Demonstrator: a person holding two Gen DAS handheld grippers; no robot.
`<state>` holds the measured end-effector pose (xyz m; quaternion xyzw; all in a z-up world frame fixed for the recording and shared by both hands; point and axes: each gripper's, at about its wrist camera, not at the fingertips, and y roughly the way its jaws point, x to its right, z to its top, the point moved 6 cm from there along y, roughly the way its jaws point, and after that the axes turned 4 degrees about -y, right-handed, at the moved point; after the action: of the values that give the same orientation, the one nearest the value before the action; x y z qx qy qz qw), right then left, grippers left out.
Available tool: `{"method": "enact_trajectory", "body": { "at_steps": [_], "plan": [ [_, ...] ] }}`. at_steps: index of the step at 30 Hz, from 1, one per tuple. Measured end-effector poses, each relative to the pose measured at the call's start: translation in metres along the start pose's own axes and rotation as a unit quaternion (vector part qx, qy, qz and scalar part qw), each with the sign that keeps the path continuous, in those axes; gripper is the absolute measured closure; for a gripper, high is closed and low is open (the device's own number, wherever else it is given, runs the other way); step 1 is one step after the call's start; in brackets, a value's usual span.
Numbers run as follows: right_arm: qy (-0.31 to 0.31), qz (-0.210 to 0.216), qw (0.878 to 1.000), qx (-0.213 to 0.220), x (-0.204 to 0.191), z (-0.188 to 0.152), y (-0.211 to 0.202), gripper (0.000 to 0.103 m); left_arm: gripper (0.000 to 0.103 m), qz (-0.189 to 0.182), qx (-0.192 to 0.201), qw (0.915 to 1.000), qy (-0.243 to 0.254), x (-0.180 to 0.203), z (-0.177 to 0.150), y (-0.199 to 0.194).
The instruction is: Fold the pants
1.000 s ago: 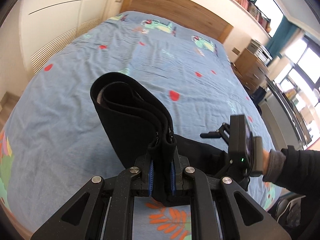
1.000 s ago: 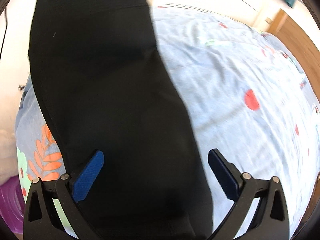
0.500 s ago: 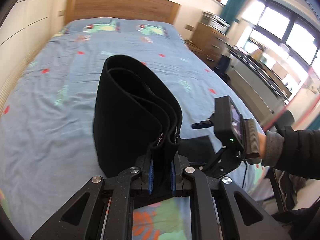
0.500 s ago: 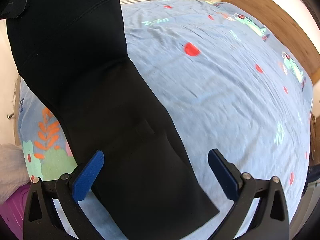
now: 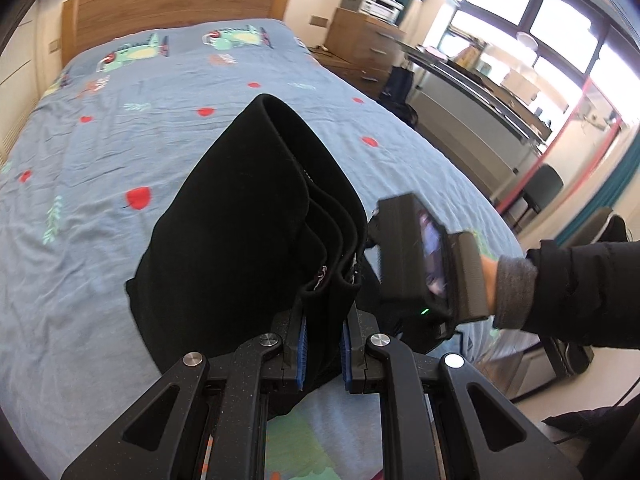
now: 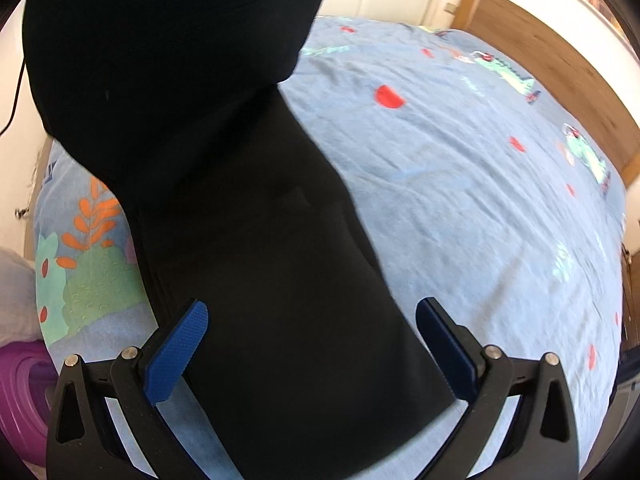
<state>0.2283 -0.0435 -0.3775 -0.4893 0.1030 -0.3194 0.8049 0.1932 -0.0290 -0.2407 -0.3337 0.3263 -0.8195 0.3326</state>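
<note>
The black pants [image 5: 248,232] hang bunched from my left gripper [image 5: 323,354], which is shut on their layered waistband and holds it above the blue bed sheet [image 5: 120,120]. The right gripper's body [image 5: 416,256], in a hand, hovers just to the right of the fabric in the left wrist view. In the right wrist view the pants [image 6: 280,260] lie stretched across the bed, with their upper part lifted at top left. My right gripper [image 6: 312,344] is open and empty, its blue pads [image 6: 176,348] spread over the lower end of the pants.
A wooden headboard [image 5: 176,0] closes the bed's far end. Drawers [image 5: 360,36] and a long desk [image 5: 480,92] by the windows stand to the right. A purple object [image 6: 20,392] and white cloth [image 6: 12,292] sit off the bed's left corner.
My left gripper has swung right and lifted, still holding the waistband, which now folds narrower. The right gripper has moved closer to the hanging fabric and stays open.
</note>
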Motion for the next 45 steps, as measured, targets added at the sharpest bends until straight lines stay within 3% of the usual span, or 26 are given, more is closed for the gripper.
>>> {"method": "enact_trajectory", "body": {
  "at_steps": [7,12,17,26,37,41,45],
  "plan": [
    [0.074,-0.040,0.996,-0.014,0.034,-0.054,-0.048,0.000,0.093,-0.019,-0.044,0.9975,0.053,0.037,-0.003,0.049],
    [0.116,-0.064,0.990,-0.037,0.047,-0.091,-0.063,0.000,0.093,0.023,-0.101,0.9902,0.093,0.059,-0.017,0.098],
    [0.155,-0.082,0.982,-0.070,0.053,-0.119,-0.069,0.000,0.093,0.055,-0.150,0.9817,0.104,0.065,-0.036,0.139],
    [0.192,-0.091,0.973,-0.086,0.047,-0.140,-0.085,0.000,0.093,0.076,-0.193,0.9736,0.095,0.063,-0.053,0.182],
    [0.209,-0.089,0.969,-0.097,0.043,-0.153,-0.096,0.000,0.091,0.092,-0.216,0.9682,0.086,0.071,-0.056,0.209],
    [0.221,-0.089,0.966,-0.100,0.043,-0.158,-0.100,0.000,0.088,0.092,-0.227,0.9647,0.096,0.073,-0.059,0.222],
    [0.223,-0.090,0.965,-0.101,0.044,-0.157,-0.104,0.000,0.072,0.079,-0.233,0.9663,0.077,0.076,-0.054,0.219]
  ]
}}
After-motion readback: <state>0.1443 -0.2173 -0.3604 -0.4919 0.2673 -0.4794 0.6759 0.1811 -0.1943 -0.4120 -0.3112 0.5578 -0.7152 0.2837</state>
